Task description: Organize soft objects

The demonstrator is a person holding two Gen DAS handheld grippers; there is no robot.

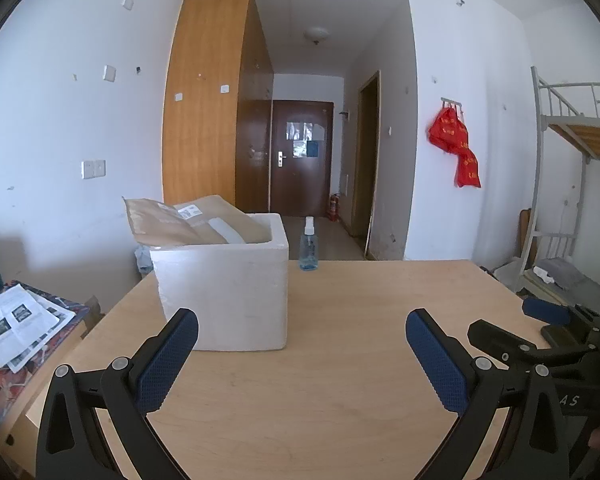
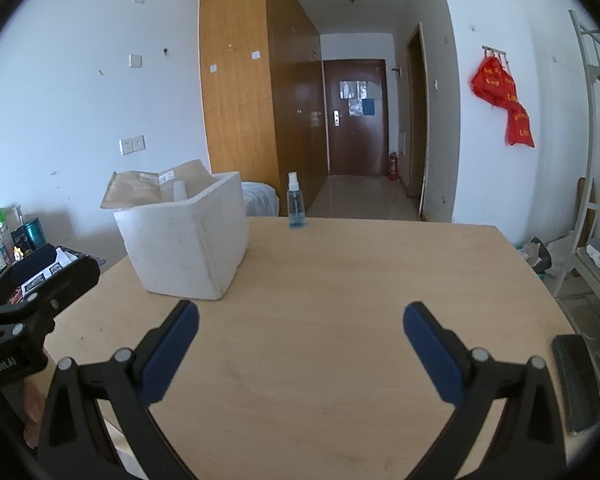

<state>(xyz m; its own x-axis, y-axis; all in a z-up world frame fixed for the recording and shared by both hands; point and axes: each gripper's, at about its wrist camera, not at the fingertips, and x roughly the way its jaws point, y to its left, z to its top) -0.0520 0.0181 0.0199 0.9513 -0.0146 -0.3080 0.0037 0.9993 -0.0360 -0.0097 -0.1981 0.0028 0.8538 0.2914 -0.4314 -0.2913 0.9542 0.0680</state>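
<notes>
A white foam box (image 1: 224,288) stands on the wooden table (image 1: 340,360), left of centre; it also shows in the right wrist view (image 2: 184,240). Brown padded envelopes (image 1: 188,220) stick up out of it, seen too from the right (image 2: 152,188). My left gripper (image 1: 300,344) is open and empty, low over the table just in front of the box. My right gripper (image 2: 300,340) is open and empty over the table's middle. Each gripper shows at the edge of the other's view.
A clear spray bottle (image 1: 309,246) with blue liquid stands at the table's far edge, right of the box (image 2: 296,202). A side table with papers (image 1: 16,324) sits to the left. A bunk bed (image 1: 572,152) stands at right. A dark object (image 2: 576,384) lies near the table's right edge.
</notes>
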